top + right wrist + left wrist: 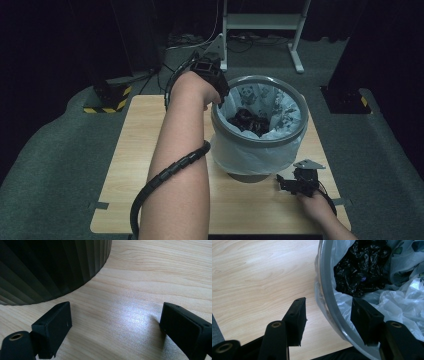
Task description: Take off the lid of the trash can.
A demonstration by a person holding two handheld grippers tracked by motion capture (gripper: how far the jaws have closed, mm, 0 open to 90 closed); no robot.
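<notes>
A grey bin (255,141) with a white printed liner (250,155) stands on the wooden table (135,150). A crumpled black plastic bag (247,121) lies inside it. My left gripper (215,95) hangs at the bin's far left rim. In the left gripper view the gripper (328,300) is open, its jaws straddling the rim (329,290): one outside over the table, one inside over the liner (399,297), neither touching. The black bag (359,267) sits just beyond. My right gripper (282,184) rests low on the table by the bin's ribbed base (50,265), open (116,305) with nothing between its jaws.
A white metal stand (260,22) is on the floor behind the table. A black and yellow striped foot (107,100) sits off the back left corner, and a dark post base (345,95) off the back right. Bare tabletop (257,277) lies left of the bin.
</notes>
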